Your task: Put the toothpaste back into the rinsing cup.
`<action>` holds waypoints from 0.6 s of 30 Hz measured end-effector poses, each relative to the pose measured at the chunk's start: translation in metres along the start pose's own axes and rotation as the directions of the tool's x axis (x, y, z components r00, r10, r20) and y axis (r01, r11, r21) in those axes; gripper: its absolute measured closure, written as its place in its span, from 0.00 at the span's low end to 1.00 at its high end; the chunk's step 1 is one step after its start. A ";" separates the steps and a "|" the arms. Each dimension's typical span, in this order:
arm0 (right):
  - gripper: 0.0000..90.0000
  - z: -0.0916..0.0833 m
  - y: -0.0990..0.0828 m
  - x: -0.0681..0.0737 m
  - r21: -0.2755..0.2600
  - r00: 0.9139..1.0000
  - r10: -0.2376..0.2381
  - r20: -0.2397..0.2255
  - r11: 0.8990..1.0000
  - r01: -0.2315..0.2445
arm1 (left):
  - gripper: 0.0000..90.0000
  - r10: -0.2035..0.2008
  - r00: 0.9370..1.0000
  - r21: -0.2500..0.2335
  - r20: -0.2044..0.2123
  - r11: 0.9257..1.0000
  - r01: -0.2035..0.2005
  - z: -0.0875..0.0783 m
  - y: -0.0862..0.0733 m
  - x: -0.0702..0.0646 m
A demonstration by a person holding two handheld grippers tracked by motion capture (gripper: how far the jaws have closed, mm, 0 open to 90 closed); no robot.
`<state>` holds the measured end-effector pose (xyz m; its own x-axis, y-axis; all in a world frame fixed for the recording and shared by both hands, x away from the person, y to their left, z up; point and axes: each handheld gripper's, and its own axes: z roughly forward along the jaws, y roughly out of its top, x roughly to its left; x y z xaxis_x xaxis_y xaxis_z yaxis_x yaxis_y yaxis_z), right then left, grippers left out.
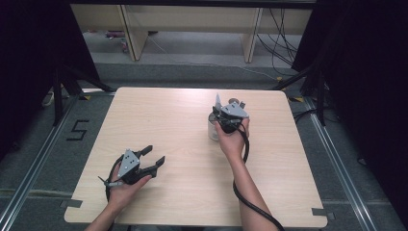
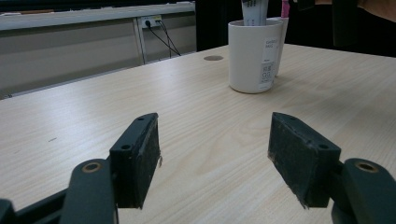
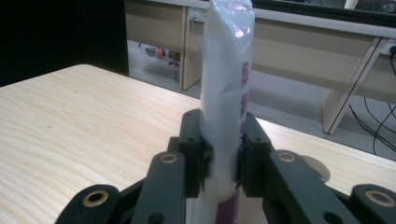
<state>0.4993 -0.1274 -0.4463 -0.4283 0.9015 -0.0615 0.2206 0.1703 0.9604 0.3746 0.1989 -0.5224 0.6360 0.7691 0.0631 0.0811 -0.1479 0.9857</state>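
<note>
Left gripper view: tube (image 2: 254, 10) inside white cup (image 2: 253, 56).

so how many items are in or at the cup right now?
2 visible. A white tube, upright over the white cup, pinched by the right gripper. A pink-topped item just behind the cup. More may be hidden inside.

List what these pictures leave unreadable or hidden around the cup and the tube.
- White tube: its lower end, in the right gripper view, hidden by the right gripper clamped on it.
- White cup: its inside, in the left gripper view, seen from the side; label print too small.
- Cup in the high view: mostly covered by the right gripper.
</note>
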 end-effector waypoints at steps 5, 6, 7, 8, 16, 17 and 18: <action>0.83 0.000 0.000 0.000 -0.002 1.000 -0.010 -0.005 1.000 0.010 | 0.37 0.002 1.000 0.000 0.000 1.000 -0.002 0.000 0.000 0.000; 0.83 0.000 0.000 0.000 -0.003 1.000 -0.012 -0.001 1.000 0.012 | 0.37 0.001 1.000 0.000 0.000 1.000 -0.001 0.000 0.000 0.000; 0.83 0.000 0.000 -0.001 -0.009 1.000 -0.029 0.000 1.000 0.029 | 0.37 0.000 1.000 0.000 0.000 1.000 0.000 0.000 0.000 0.000; 0.83 0.000 0.000 0.000 -0.006 1.000 -0.023 -0.004 1.000 0.023 | 0.37 -0.002 1.000 0.000 0.000 1.000 0.002 0.000 0.000 0.000; 0.82 -0.001 0.000 -0.002 0.000 0.999 -0.038 0.002 0.999 0.038 | 0.37 0.003 1.000 0.002 0.000 1.000 -0.003 0.000 0.000 0.000; 0.82 -0.002 0.001 -0.002 0.005 0.999 -0.039 0.003 0.999 0.039 | 0.37 0.003 1.000 0.002 0.001 1.000 -0.003 0.000 0.000 0.000; 0.81 -0.003 0.001 0.000 0.011 1.000 -0.013 0.011 1.000 0.013 | 0.37 0.002 1.000 0.002 0.000 1.000 -0.002 0.000 0.000 0.000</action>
<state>0.4971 -0.1286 -0.4450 -0.4215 0.9036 -0.0768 0.2251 0.1863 0.9563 0.3746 0.1988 -0.5224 0.6365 0.7685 0.0651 0.0811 -0.1506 0.9853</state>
